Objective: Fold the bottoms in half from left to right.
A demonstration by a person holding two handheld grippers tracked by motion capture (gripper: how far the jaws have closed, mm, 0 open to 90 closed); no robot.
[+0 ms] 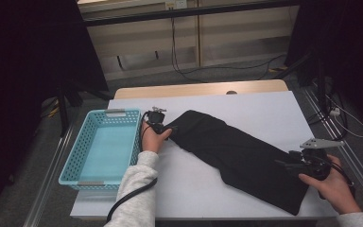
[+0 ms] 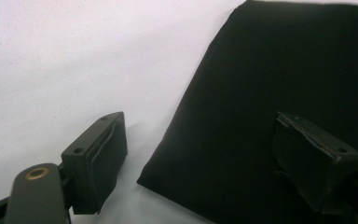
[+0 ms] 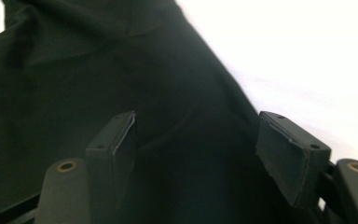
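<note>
A black cloth (image 1: pixel 236 156), folded into a long strip, lies slantwise on the white table cover (image 1: pixel 264 109). My left gripper (image 1: pixel 166 127) is at the cloth's upper left end and stands open. In the left gripper view a corner of the cloth (image 2: pixel 284 93) lies between the jaws of the left gripper (image 2: pixel 198 123), and the pads do not press on it. My right gripper (image 1: pixel 287 164) is at the cloth's lower right end. In the right gripper view the right gripper (image 3: pixel 196 121) is open just over the cloth (image 3: pixel 98 70), holding nothing.
A light blue plastic basket (image 1: pixel 71 165) with nothing in it stands at the table's left side, right beside my left hand. A wooden table edge (image 1: pixel 198 89) runs along the back. Cables lie on the floor beyond the table.
</note>
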